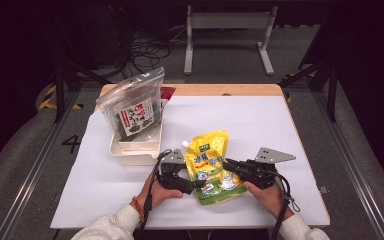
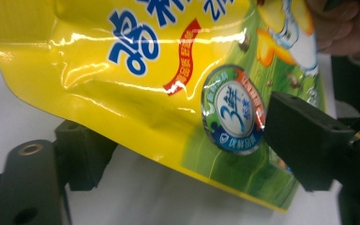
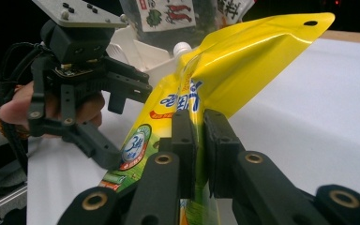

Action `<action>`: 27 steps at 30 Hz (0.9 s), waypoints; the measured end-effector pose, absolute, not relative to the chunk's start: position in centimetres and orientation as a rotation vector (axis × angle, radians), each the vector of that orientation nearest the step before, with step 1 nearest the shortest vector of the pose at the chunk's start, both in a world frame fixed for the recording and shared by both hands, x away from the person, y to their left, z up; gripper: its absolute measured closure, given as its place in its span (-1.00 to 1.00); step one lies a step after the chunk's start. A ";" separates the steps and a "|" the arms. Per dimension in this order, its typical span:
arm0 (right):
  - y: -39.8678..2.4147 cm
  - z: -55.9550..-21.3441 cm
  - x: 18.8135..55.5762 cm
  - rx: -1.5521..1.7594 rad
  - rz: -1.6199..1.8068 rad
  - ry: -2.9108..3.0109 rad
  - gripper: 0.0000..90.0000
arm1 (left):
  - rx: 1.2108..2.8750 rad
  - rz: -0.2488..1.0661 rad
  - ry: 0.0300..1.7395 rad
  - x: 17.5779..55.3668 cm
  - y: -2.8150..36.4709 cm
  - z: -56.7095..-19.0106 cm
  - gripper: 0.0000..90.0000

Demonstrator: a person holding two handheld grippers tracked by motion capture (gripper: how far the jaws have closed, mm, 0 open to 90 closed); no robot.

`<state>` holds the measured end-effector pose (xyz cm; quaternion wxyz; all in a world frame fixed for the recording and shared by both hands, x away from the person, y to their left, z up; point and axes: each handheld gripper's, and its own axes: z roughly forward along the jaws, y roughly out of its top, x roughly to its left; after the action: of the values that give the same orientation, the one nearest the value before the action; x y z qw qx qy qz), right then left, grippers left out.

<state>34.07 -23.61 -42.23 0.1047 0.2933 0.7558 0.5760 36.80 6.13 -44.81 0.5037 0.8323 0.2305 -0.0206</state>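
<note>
Pouch: yellow spouted pouch [image 1: 211, 167] near the tabletop's [image 1: 260, 125] near edge, between both hands
Right tongs [image 3: 199, 140]: clenched on the pouch's edge
Left tongs [image 2: 183, 154]: spread around the pouch's lower corner, not pressing
Far left: white bin [image 1: 135, 147] holding a seaweed bag [image 1: 136, 107]

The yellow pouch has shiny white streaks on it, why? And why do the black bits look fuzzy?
In the left gripper view, light glares off the glossy yellow pouch in white streaks, and the near black pads blur because they sit too close to the camera. In the right gripper view the pouch shines less. In the high view, the room behind the table is dark.
</note>
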 end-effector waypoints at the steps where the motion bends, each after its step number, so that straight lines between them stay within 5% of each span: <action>1: -23.6 -42.2 34.0 0.857 1.711 2.229 0.85 | 1.985 -0.019 0.545 36.6 6.3 -44.5 -0.47; 10: -22.9 -42.1 33.7 0.802 1.688 2.240 0.76 | 1.938 0.085 0.437 35.7 7.4 -42.6 0.29; 24: -22.4 -40.7 32.8 0.768 1.657 2.195 0.72 | 1.941 0.131 0.387 34.8 8.3 -41.1 0.80; 27: -22.3 -40.4 32.4 0.758 1.649 2.200 0.52 | 1.940 0.131 0.388 34.8 8.5 -41.0 0.80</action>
<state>32.43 -22.29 -40.42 0.1443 0.2630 0.7633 0.5722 34.76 8.52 -40.98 0.5475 0.8188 0.1639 0.0553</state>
